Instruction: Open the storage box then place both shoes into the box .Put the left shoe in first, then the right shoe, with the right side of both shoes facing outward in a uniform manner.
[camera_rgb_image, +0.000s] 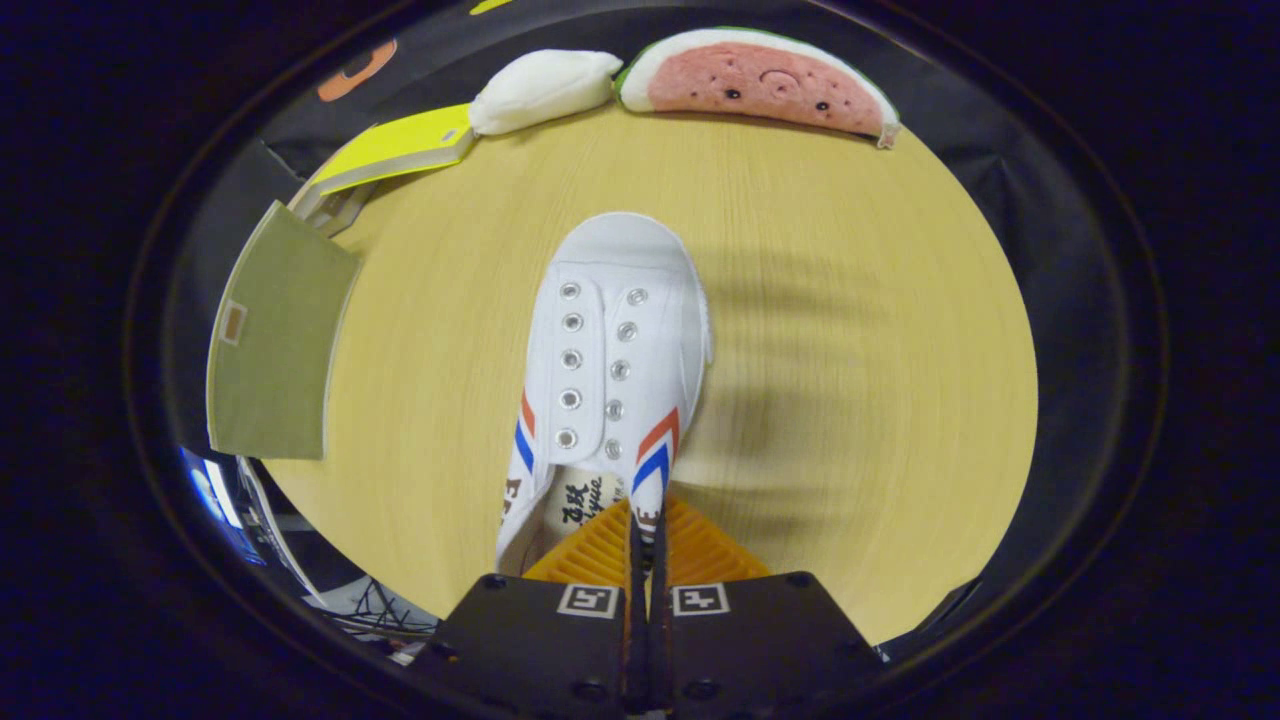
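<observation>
A white canvas shoe (612, 350) with red and blue side stripes hangs just ahead of my gripper (645, 530), its toe pointing away from me over the wooden table (850, 350). My fingers are closed together on the shoe's right side wall near the heel opening. The shoe appears lifted above the table, with its shadow to the right. An olive-green storage box (275, 345) stands at the table's left edge, its flap surface facing me.
At the far side of the table lie a watermelon-slice plush (760, 85) and a white plush pillow (540, 88). A yellow card or lid (400, 148) sits at the far left, beyond the green box. Black cloth rings the table.
</observation>
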